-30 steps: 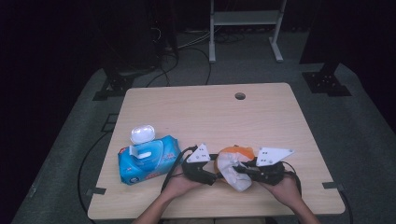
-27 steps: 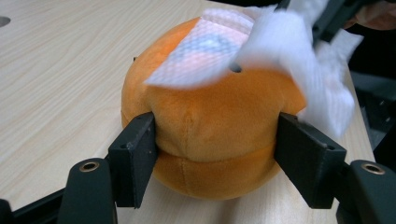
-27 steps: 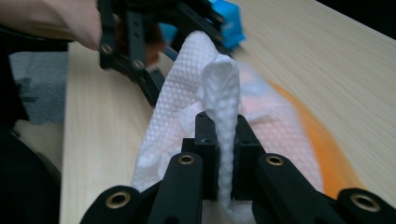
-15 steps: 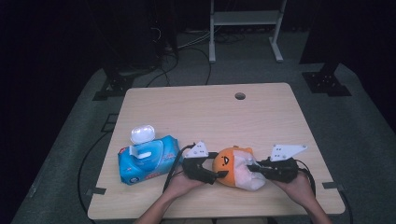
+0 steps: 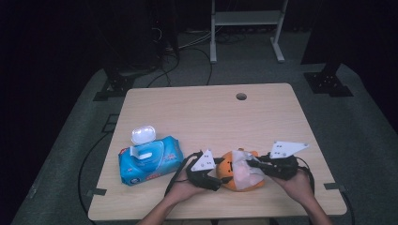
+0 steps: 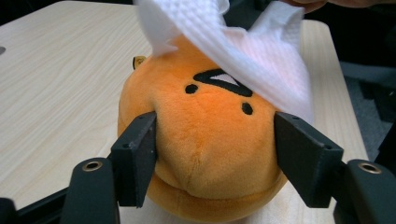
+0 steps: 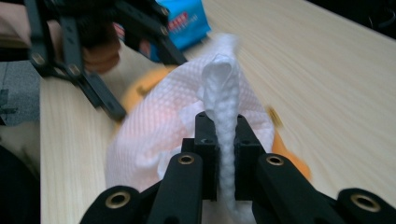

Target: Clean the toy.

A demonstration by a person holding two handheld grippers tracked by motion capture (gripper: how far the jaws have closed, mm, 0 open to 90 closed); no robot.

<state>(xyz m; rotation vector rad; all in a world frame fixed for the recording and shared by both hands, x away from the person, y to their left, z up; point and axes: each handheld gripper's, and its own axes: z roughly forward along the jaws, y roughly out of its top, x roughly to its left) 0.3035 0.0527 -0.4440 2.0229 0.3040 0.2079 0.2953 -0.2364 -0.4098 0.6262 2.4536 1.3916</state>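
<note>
I am clamping the orange plush toy [image 6: 205,140] near the table's [image 5: 197,112] front edge in my left gripper [image 6: 215,154], its jaws having just been narrowing, while my right gripper [image 7: 222,140] is pinching the white wipe [image 7: 187,126] over it; a hard wipe risks tugging the toy free.

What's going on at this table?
A person is wiping an orange plush toy with a white wipe. The left tool grips the toy by its sides and holds it on the table, while the right tool is pinched shut on a bunched fold of the wipe, which lies draped over the toy's top. A blue wipes pack lies to the left of the toy.
</note>
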